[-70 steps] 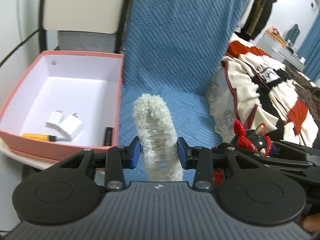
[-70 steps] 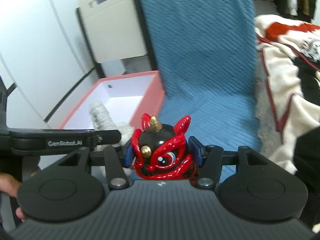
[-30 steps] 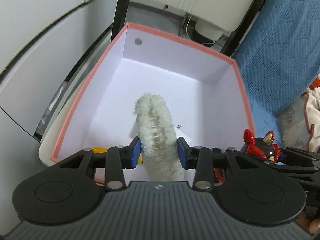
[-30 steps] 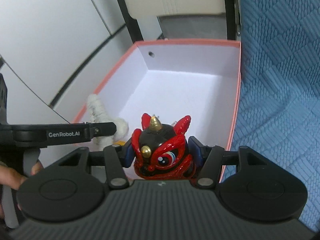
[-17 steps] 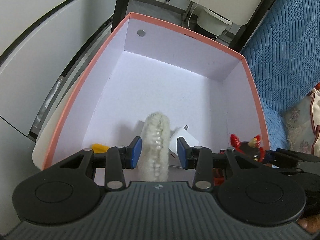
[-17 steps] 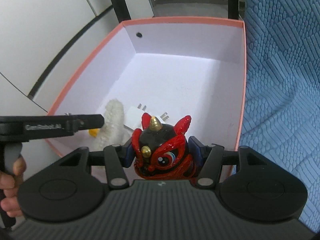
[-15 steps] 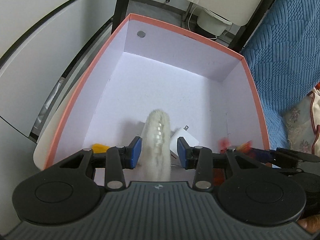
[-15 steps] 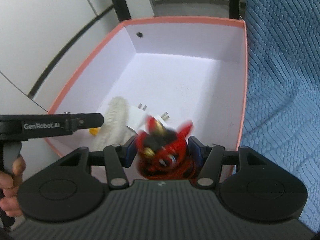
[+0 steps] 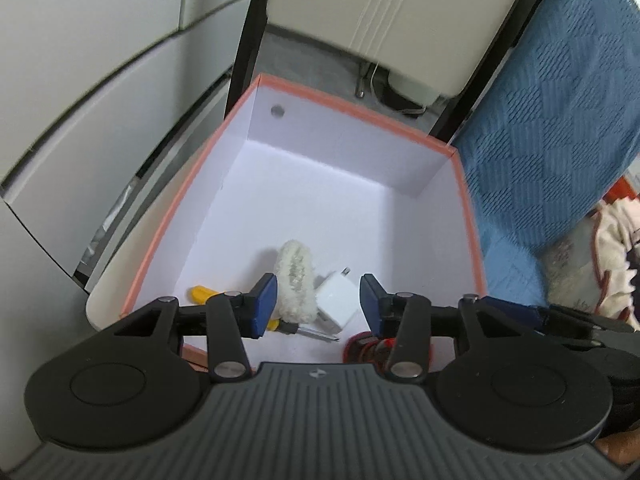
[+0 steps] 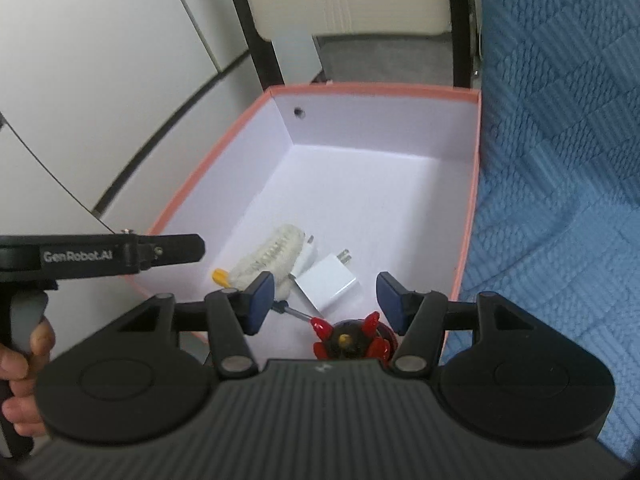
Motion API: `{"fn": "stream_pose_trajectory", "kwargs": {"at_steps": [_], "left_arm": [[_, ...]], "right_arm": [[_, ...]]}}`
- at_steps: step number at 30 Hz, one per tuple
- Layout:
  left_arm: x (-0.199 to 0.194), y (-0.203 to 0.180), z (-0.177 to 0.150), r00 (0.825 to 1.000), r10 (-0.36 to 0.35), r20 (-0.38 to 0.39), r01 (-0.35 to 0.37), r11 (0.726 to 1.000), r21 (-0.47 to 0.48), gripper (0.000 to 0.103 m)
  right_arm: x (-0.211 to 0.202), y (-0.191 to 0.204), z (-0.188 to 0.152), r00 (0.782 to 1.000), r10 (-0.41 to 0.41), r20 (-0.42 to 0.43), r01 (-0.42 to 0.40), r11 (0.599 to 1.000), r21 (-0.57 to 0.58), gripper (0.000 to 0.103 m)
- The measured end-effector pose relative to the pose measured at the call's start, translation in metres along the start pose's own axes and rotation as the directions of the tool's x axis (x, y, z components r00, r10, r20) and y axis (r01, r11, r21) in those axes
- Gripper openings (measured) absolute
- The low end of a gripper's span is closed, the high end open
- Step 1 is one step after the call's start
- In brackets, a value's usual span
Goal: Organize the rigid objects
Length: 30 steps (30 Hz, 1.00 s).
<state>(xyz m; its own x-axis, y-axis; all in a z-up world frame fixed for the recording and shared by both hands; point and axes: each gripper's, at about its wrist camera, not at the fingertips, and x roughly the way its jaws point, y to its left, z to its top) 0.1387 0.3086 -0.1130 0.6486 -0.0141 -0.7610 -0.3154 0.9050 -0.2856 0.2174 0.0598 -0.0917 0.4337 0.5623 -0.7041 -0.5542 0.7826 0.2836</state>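
A pink box (image 9: 352, 106) with a white inside sits below both grippers; it also shows in the right wrist view (image 10: 472, 184). The fluffy white hair clip (image 9: 294, 280) lies on the box floor, also seen in the right wrist view (image 10: 268, 258). The red and black lion figurine (image 10: 352, 338) lies in the box near corner, partly hidden in the left wrist view (image 9: 366, 350). My left gripper (image 9: 316, 306) is open and empty above the clip. My right gripper (image 10: 326, 300) is open and empty above the figurine.
White chargers (image 9: 336, 302) (image 10: 328, 282) and a yellow-handled screwdriver (image 9: 200, 294) lie in the box. A blue quilted cover (image 10: 560, 160) lies to the right. A cream chair back (image 9: 400, 16) stands behind the box. White cabinet panels (image 10: 100, 60) are on the left.
Both grippers opened. The fluffy clip dropped from the left gripper and the lion figurine from the right gripper into the box. Both grippers have risen a little.
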Motion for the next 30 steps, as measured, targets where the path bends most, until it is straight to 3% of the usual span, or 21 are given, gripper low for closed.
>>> {"fn": "stream_pose_trajectory", "kwargs": {"at_steps": [12,22,30], "left_arm": [[-0.072,-0.029,-0.012,0.995,-0.025,0.1,0.023,1.0,0.02,0.066],[-0.11,-0.053,-0.03,0.989,-0.035,0.14,0.033,0.999,0.019,0.077],[-0.133,-0.067,-0.054,0.987,-0.011,0.16,0.012,1.0,-0.006,0.094]], "right_arm": [[-0.079,0.007,-0.003,0.99,0.004,0.138,-0.001,1.0,-0.023,0.059],[-0.122,0.003,-0.026,0.981,-0.001,0.194,0.006,1.0,-0.026,0.059],[-0.152,-0.005,-0.047,0.975,-0.007,0.222,0.013,1.0,-0.026,0.059]]}}
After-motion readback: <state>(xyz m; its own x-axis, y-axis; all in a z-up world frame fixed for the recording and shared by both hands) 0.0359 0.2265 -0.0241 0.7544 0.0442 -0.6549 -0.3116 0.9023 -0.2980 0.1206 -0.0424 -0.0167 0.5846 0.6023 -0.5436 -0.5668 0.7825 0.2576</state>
